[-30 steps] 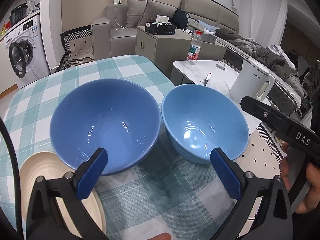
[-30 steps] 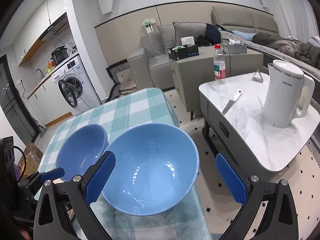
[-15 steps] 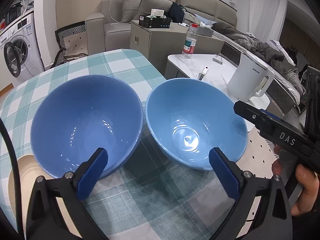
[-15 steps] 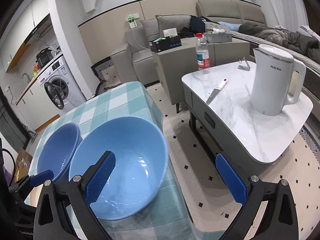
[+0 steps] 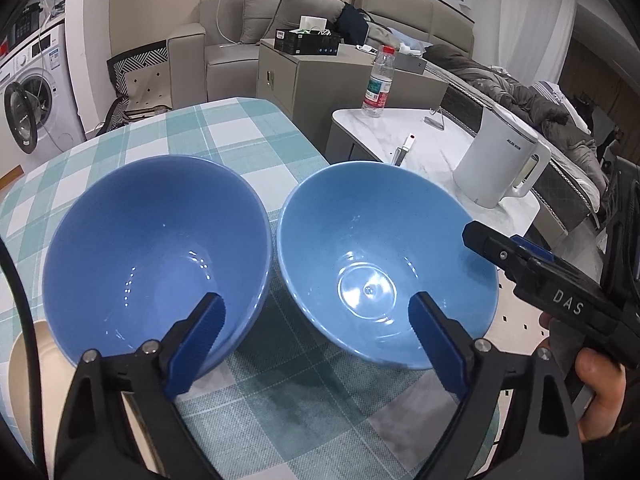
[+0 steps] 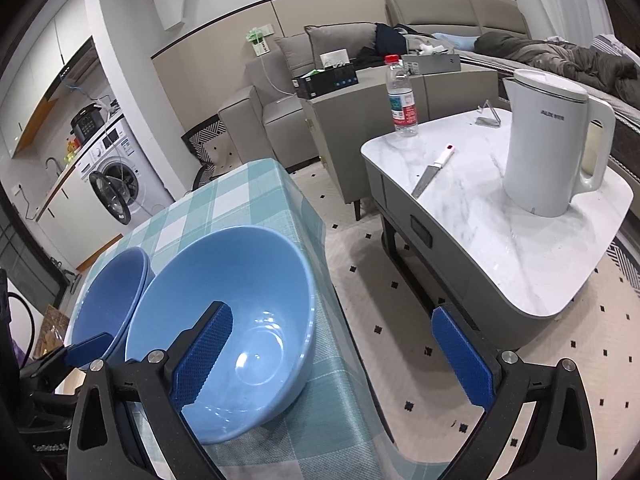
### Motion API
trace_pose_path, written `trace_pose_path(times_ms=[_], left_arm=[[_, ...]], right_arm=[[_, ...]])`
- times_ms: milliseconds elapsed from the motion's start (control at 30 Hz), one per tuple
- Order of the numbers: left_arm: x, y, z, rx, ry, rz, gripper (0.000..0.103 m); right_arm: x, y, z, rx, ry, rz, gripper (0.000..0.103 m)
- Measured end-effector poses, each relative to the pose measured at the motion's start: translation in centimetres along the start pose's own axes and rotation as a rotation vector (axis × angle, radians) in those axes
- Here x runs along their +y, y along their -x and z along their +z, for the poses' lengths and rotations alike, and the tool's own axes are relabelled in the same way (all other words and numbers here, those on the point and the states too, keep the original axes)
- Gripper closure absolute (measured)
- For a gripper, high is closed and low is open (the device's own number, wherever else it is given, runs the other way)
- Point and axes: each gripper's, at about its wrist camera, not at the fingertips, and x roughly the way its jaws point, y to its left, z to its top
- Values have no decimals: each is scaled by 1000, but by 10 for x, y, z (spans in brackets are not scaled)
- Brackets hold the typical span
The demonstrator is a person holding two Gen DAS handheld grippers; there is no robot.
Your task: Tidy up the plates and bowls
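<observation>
Two bowls sit side by side on the checked table. The darker blue bowl (image 5: 156,256) is on the left and the lighter blue bowl (image 5: 384,264) on the right, rims almost touching. My left gripper (image 5: 316,320) hovers over their near sides, one finger above each bowl. Its jaws are closing, with the adjoining rims between them and nothing pressed. My right gripper (image 6: 334,332) is open. Its left finger is inside the lighter bowl (image 6: 224,320), its right finger beyond the table's edge. A cream plate (image 5: 24,380) peeks out at the lower left.
The table's (image 6: 256,192) right edge drops off just beside the lighter bowl. Past it stands a marble coffee table (image 6: 500,240) with a white kettle (image 6: 548,148), a knife (image 6: 432,172) and a water bottle (image 6: 400,96). A hand (image 5: 592,384) holds the right gripper.
Both grippers have come lower and closer to the bowls. The left jaws have narrowed a little. The right gripper has shifted right, so its left finger now stands inside the lighter bowl.
</observation>
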Motion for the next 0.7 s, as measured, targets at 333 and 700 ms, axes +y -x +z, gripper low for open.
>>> trace_pose_path(times_ms=[333,700], left_arm=[[-1,-6,1,2,-6,7,22],[3,-6,1,-12,-9,30,48]], right_arm=[[7,-10,-3,31,12,7,21],[12,-11,-5,37,39,18,40]])
